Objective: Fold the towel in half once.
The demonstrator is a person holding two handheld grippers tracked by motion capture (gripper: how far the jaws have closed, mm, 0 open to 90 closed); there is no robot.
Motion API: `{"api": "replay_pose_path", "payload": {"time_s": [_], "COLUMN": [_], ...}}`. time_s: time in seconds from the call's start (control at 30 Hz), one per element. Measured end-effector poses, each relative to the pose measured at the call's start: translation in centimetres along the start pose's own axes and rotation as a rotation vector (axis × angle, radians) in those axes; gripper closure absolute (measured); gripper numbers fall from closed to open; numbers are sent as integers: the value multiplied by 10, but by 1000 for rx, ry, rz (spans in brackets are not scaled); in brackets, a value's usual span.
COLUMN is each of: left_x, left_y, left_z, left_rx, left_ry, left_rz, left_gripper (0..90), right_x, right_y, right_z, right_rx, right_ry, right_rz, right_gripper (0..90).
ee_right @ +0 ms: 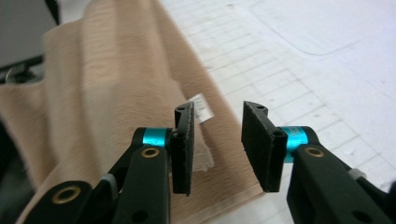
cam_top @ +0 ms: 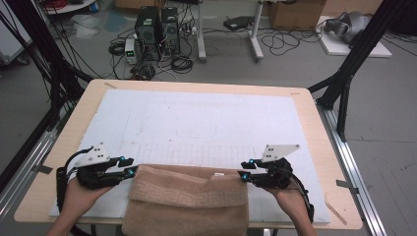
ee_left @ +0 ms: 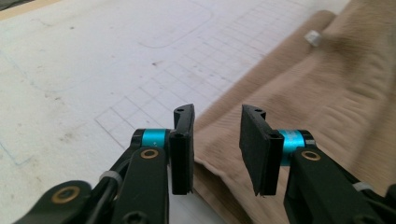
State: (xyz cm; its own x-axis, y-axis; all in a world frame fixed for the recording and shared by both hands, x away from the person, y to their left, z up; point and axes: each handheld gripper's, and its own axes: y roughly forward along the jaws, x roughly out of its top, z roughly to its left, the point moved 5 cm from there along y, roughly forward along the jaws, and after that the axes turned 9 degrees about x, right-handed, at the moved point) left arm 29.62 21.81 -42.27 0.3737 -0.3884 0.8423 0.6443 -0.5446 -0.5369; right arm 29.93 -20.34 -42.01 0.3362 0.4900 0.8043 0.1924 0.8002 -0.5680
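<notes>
Folded tan towel (cam_top: 189, 199) at the near edge of the table (cam_top: 314, 128), front part hanging over the edge toward the person, long axis running left to right, straight between the two grippers. Left gripper (cam_top: 129, 167) just off the towel's left end, right gripper (cam_top: 246, 170) just off its right end, both pointing inward at the far corners; neither clearly nearer than the other.

In the left gripper view, left gripper (ee_left: 217, 149) partly open, jaws apart with nothing pinched, towel (ee_left: 299, 102) lying below and beyond the pads, no contact to be seen. In the right gripper view, right gripper (ee_right: 217, 147) likewise partly open and empty, towel (ee_right: 107, 93) under and past the left pad, a small white label (ee_right: 201, 108) sticking out at the corner just beyond that pad.

Terry cloth, soft and thick, fine looped ribbing across the surface, a woven key-pattern band along the folded flap. Edges rounded and plump where folded, not crisp. White foam-like board (cam_top: 196, 123) under it, matte, marked with a faint grid and a rounded outline.

Likely next: a fresh pinch on the two far corners or a smoothing of the fold; limp cloth, so apt to sag or slide off the table edge if lifted from one end alone.
</notes>
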Motion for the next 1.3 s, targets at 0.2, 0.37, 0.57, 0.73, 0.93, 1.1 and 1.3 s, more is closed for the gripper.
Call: {"api": "replay_pose_path", "payload": {"time_s": [0.2,0.37,0.57,0.73,0.93,1.1,1.3], "left_x": [-6,-13,-15,-14,-19,-24,-23], "left_y": [26,37,41,36,46,50,52], "left_z": [7,12,18,29,17,9,6], "left_rx": [42,62,70,82,-15,-52,-67], "left_ry": [38,62,43,-19,21,50,62], "left_rz": [78,139,162,130,194,232,240], "left_gripper": [665,662,630,634,624,577,779], "right_x": [-7,-13,-20,-27,-27,-29,-36], "right_y": [8,11,22,25,30,33,42], "right_z": [-24,-30,-25,-32,-30,-29,-27], "right_rx": [-62,-64,-43,-57,-35,-24,20], "right_ry": [43,75,76,96,93,84,89], "right_rz": [10,0,49,65,78,107,129], "right_gripper": [597,557,496,484,481,490,707]}}
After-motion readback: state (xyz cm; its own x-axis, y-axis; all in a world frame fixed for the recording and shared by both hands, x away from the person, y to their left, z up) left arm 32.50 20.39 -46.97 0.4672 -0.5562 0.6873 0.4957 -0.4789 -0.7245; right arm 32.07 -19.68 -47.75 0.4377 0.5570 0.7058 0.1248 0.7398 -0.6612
